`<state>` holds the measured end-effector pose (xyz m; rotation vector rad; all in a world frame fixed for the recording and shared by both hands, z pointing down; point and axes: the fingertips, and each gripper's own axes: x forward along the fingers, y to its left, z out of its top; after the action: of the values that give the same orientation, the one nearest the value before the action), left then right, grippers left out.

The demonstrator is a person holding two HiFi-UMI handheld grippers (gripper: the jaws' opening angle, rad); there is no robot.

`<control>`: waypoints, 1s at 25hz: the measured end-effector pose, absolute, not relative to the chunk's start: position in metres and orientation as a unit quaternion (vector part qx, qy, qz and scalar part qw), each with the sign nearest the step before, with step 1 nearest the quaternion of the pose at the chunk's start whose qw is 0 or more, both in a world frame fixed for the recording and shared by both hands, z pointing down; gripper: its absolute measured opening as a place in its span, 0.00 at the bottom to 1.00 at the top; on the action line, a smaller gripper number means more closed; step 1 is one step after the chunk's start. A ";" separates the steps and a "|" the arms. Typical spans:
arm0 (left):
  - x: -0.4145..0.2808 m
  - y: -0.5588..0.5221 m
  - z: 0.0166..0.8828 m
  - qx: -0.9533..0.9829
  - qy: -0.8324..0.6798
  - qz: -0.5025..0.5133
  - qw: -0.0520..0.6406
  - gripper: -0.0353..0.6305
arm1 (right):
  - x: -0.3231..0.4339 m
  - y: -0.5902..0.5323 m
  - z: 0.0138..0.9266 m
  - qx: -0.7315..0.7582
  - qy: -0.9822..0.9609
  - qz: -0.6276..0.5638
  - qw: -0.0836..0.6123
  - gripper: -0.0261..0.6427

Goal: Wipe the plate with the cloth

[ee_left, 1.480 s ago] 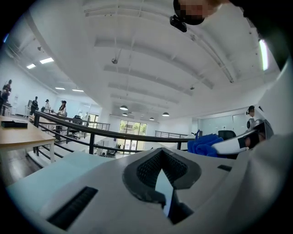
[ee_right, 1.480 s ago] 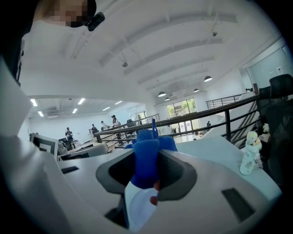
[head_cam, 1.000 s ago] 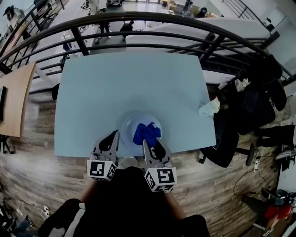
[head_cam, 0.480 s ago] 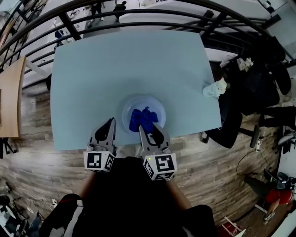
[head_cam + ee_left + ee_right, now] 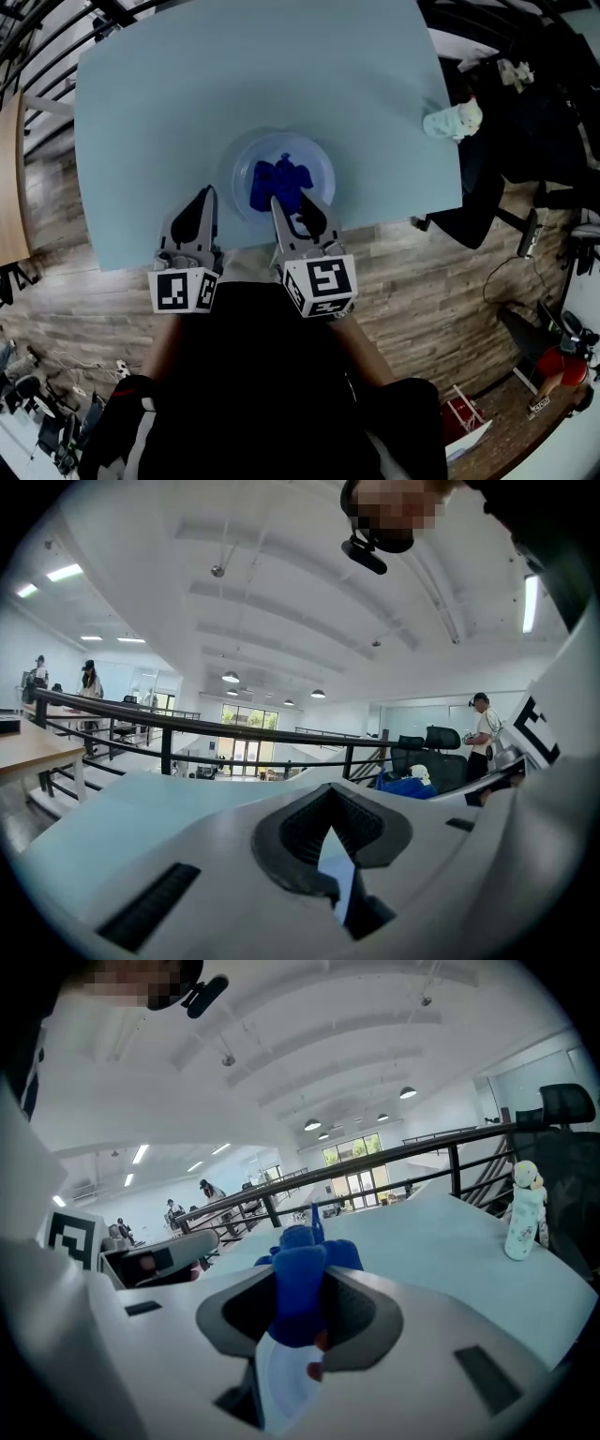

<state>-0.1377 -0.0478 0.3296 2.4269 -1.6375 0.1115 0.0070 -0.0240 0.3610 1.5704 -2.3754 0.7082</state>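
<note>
The table (image 5: 169, 94) is a smooth, pale blue rectangle over a floor of wood-grain planks (image 5: 422, 272). A round, shallow plate (image 5: 234, 164), pale and glossy, sits at about the middle of the table's near edge. On it lies the cloth (image 5: 279, 180), a deep blue, soft, crumpled wad bunched into lobes.

The right gripper (image 5: 292, 208) reaches in over the near edge onto the plate's near side. Its two ribbed dark pads are clamped on a fold of the cloth (image 5: 300, 1288), which bulges up between them. The white rim of the plate (image 5: 277, 1382) shows just below the jaws.

The left gripper (image 5: 202, 194) is over the near edge, just beside the plate's left rim and apart from the cloth. In its own view the left gripper (image 5: 333, 841) has its jaws drawn together, with only a thin sliver between the ribbed pads and nothing held.

A small pale bottle (image 5: 452, 120) with a rounded top stands upright at the table's right edge, well apart from the plate.
</note>
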 end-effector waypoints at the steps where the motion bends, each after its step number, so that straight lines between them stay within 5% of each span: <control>1: -0.137 -0.048 0.331 0.824 -0.555 0.040 0.107 0.06 | 0.007 -0.025 0.365 0.532 -0.804 0.244 0.106 0.22; 25: -0.094 -0.073 0.361 0.829 -0.542 0.070 0.121 0.06 | 0.008 -0.073 0.481 0.470 -0.803 0.302 0.205 0.22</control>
<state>-0.0941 -0.0727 0.3612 2.4216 -1.5817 0.2031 0.0082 -0.0730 0.4809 1.3119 -2.2405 0.8423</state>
